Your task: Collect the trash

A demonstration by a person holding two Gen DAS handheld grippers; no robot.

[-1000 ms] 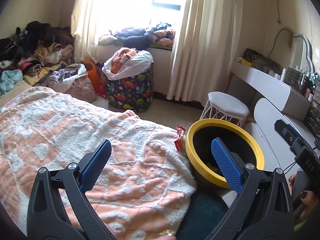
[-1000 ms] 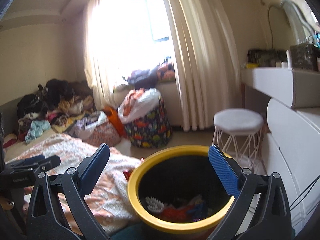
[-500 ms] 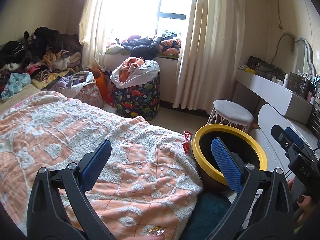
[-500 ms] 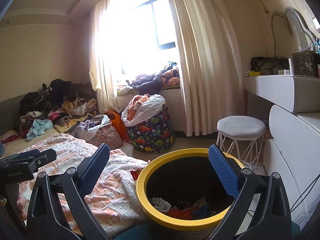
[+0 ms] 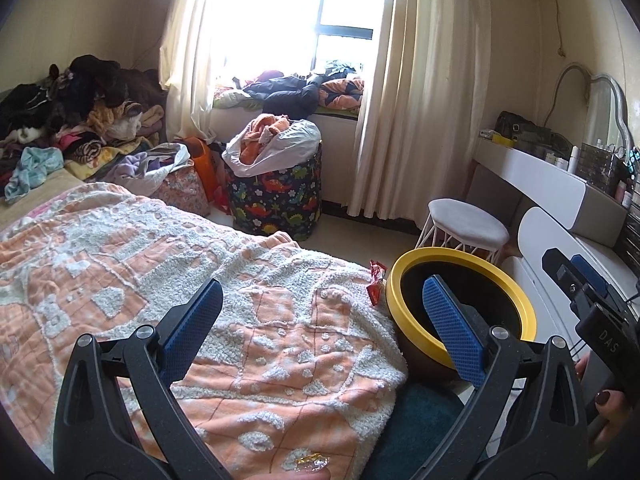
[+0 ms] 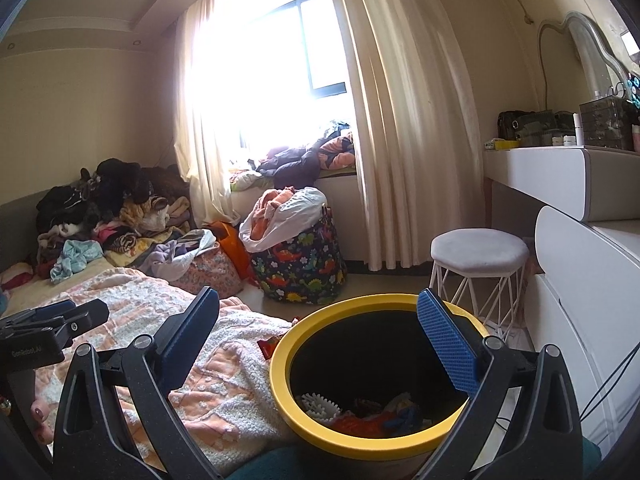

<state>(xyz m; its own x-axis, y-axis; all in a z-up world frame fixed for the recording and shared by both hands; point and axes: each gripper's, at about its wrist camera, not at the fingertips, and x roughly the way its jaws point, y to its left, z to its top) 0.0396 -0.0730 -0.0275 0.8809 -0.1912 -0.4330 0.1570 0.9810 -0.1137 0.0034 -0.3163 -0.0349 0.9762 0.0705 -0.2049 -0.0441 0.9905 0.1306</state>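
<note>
A yellow-rimmed black bin (image 5: 464,292) (image 6: 320,424) stands beside the bed, with wrappers and scraps (image 6: 372,416) in its bottom. A red wrapper (image 5: 376,280) (image 6: 270,346) lies on the blanket's edge right next to the bin. A small gold wrapper (image 5: 310,462) lies on the blanket near the lower edge of the left wrist view. My left gripper (image 5: 320,320) hangs open above the blanket, empty. My right gripper (image 6: 318,328) hangs open over the bin's mouth, empty.
An orange and white blanket (image 5: 160,264) covers the bed. A dinosaur-print hamper (image 5: 276,196) full of laundry, a white stool (image 5: 466,226) and a white dresser (image 6: 576,320) ring the floor by the window. Clothes are piled (image 5: 72,120) at the far left.
Both grippers have tilted upward and drawn back a little, showing more window and wall. The gold wrapper came into the left view. Both stay open.
</note>
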